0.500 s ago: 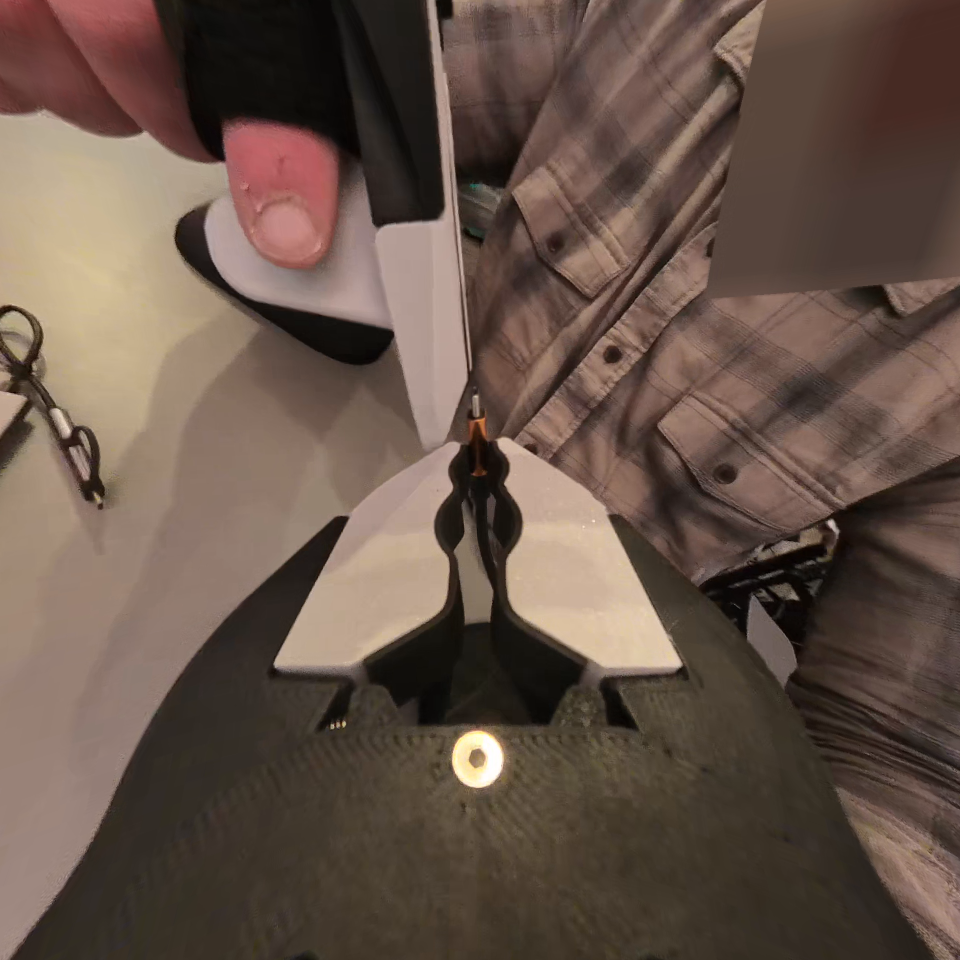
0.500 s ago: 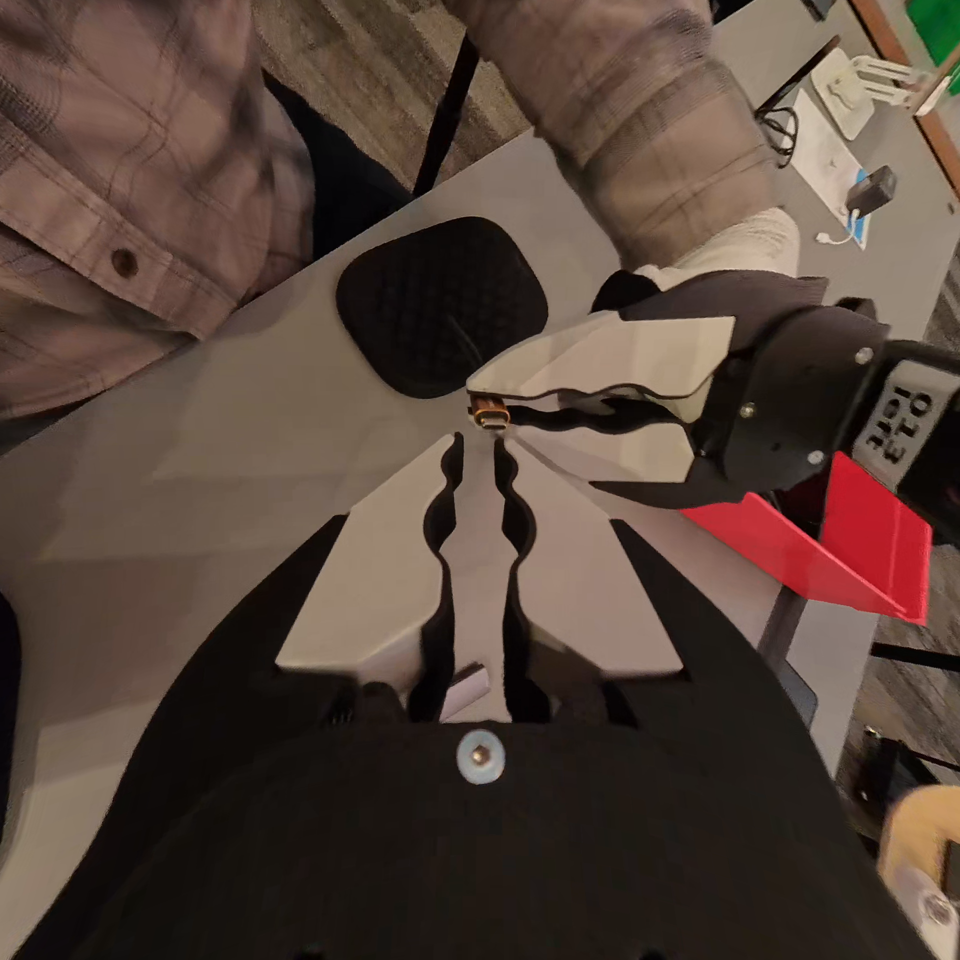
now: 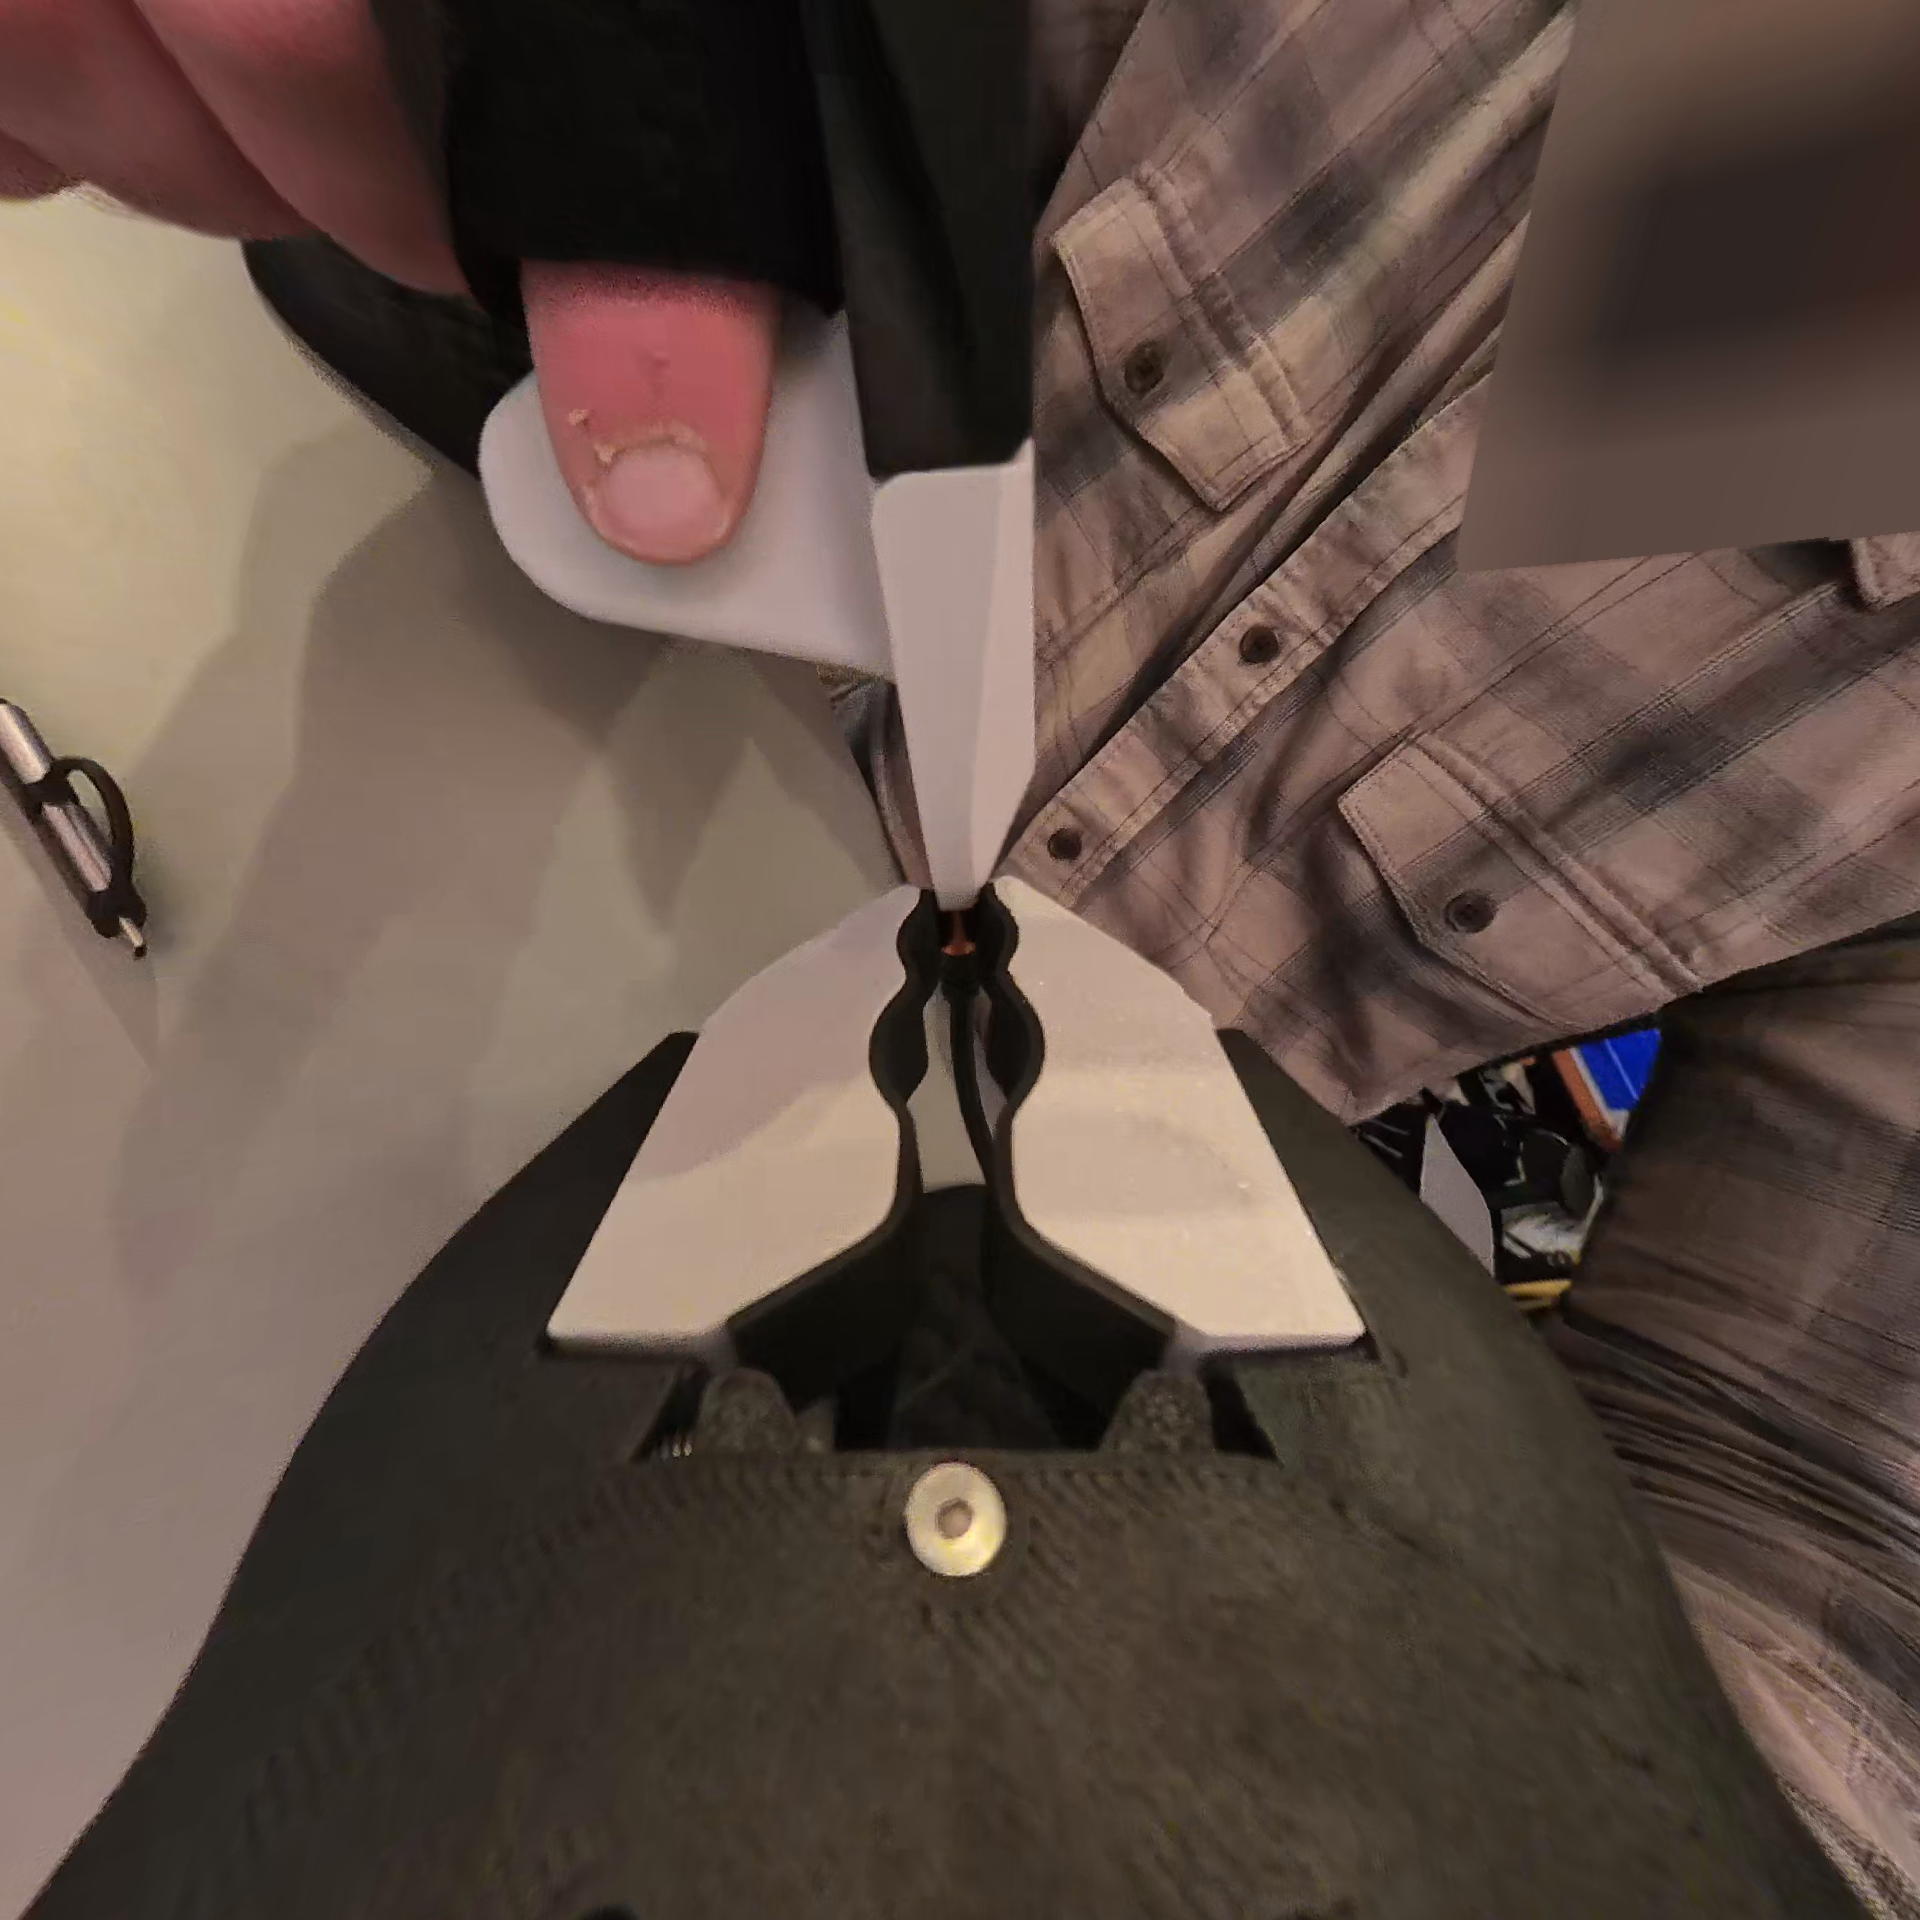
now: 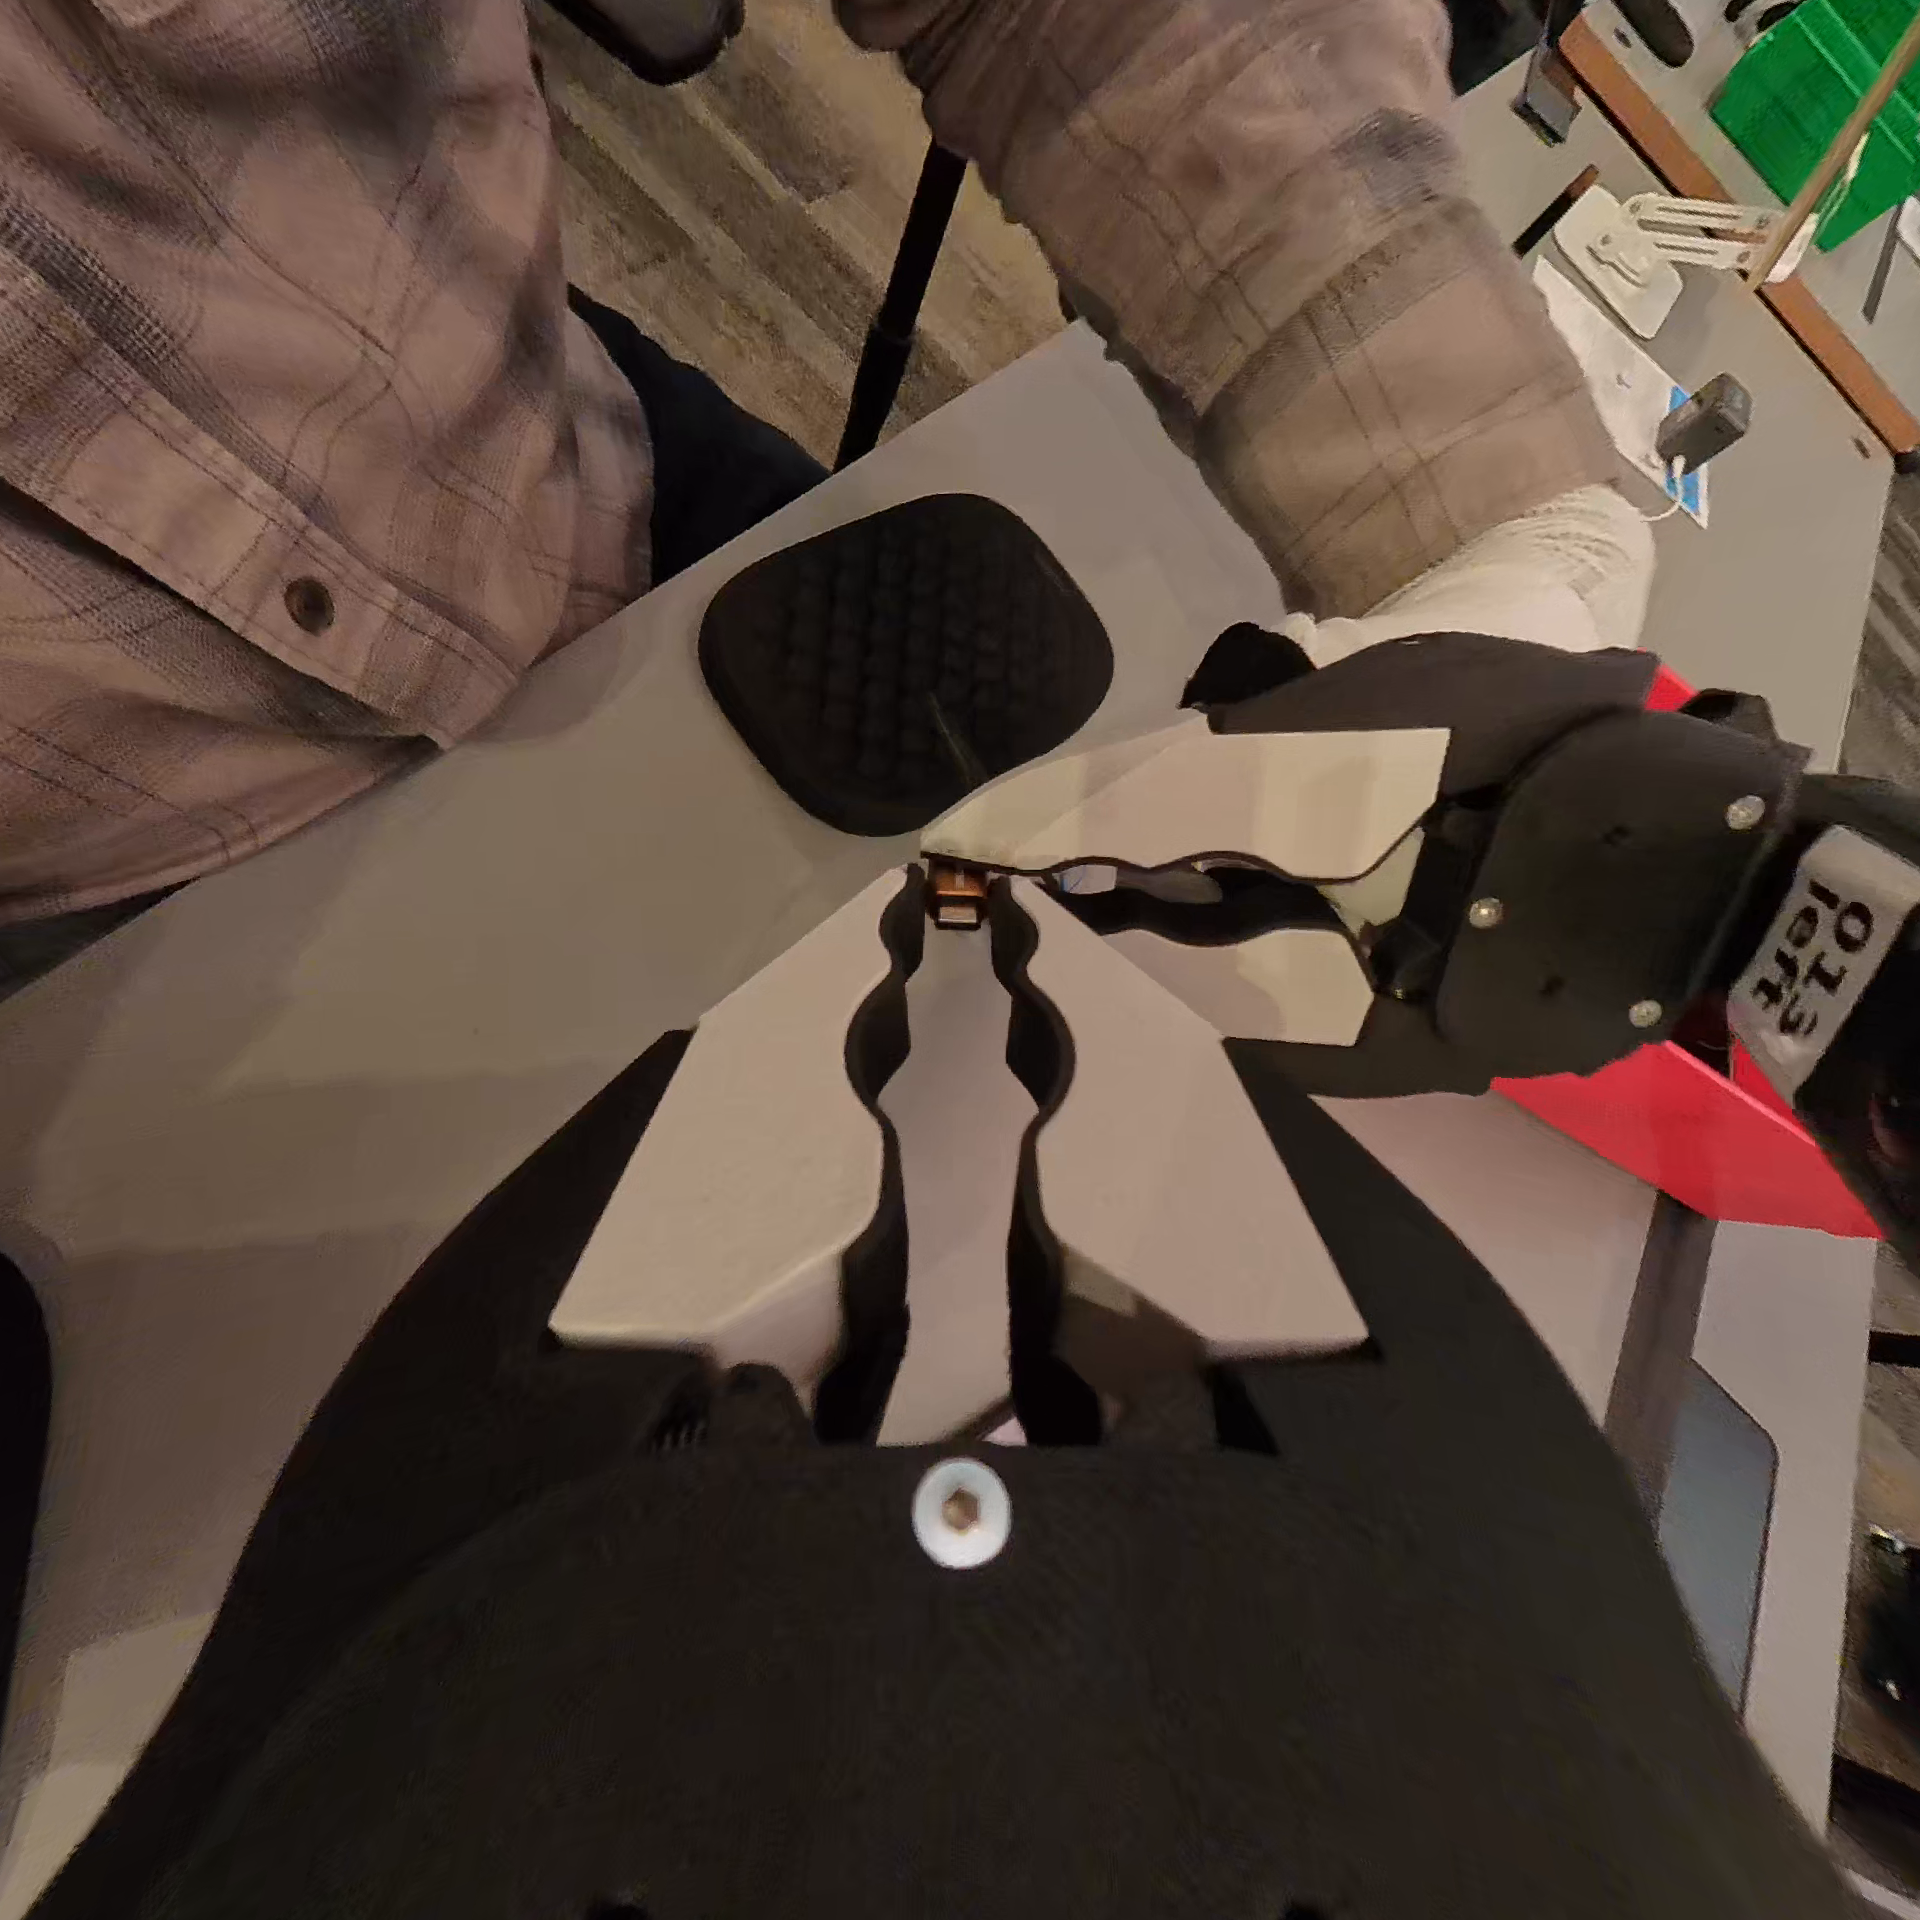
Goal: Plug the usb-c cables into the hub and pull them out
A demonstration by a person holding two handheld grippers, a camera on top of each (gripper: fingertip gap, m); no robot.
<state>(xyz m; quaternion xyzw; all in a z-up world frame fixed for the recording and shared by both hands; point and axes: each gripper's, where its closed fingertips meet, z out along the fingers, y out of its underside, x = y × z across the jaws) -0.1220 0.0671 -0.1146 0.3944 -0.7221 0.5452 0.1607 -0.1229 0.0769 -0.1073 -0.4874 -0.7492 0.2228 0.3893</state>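
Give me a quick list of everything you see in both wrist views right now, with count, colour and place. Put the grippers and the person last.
USB-C plug: one, copper-orange with metal tip, held in the left gripper, its tip between the right gripper's fingertips.
Black cable: one, trailing back from that plug between the left gripper's fingers.
Second cable end: one, silver and black, on the table at the far left of the left wrist view.
Black pad: one, textured, on the table near its edge.
Table: one, grey.
Red stand: one, behind the left gripper.
Green crate: one, top right background.
Left gripper: shut on the plug.
Right gripper: open around the plug tip.
Person: plaid shirt, thumb on the right gripper.
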